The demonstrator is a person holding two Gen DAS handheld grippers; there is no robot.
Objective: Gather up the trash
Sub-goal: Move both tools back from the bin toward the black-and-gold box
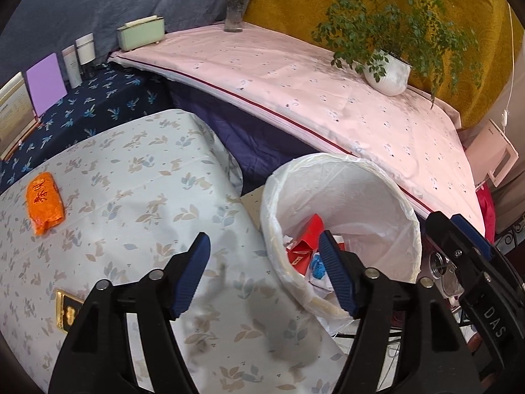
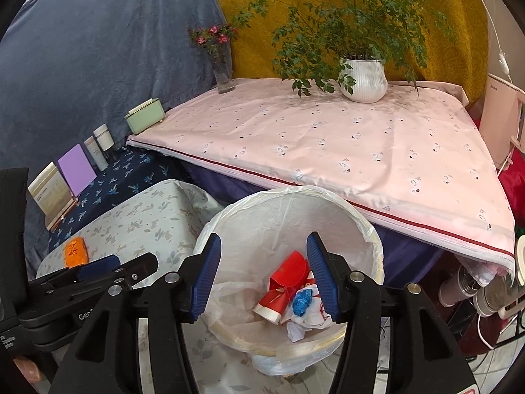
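A bin lined with a white bag [image 1: 328, 157] [image 2: 295, 192] stands between the low floral-cloth table [image 1: 137, 197] [image 2: 147, 220] and the pink table. In it lie a red paper cup [image 2: 288, 269] [image 1: 308, 229], a blue crumpled scrap [image 2: 302, 300] and white paper. An orange wrapper [image 1: 44, 207] [image 2: 76, 252] lies on the floral cloth, and a black-and-gold packet [image 1: 67, 312] nearer me. My left gripper [image 1: 264, 235] is open and holds nothing, straddling the table edge and the bin rim. My right gripper [image 2: 264, 237] is open above the bin, also with nothing in it.
The pink-clothed table [image 2: 361, 151] carries a potted plant [image 2: 362, 78], a flower vase [image 2: 224, 72] and a green box [image 2: 144, 118]. A dark blue shelf [image 1: 98, 105] holds cards and bottles. Cups and cables crowd the floor at right [image 2: 472, 289].
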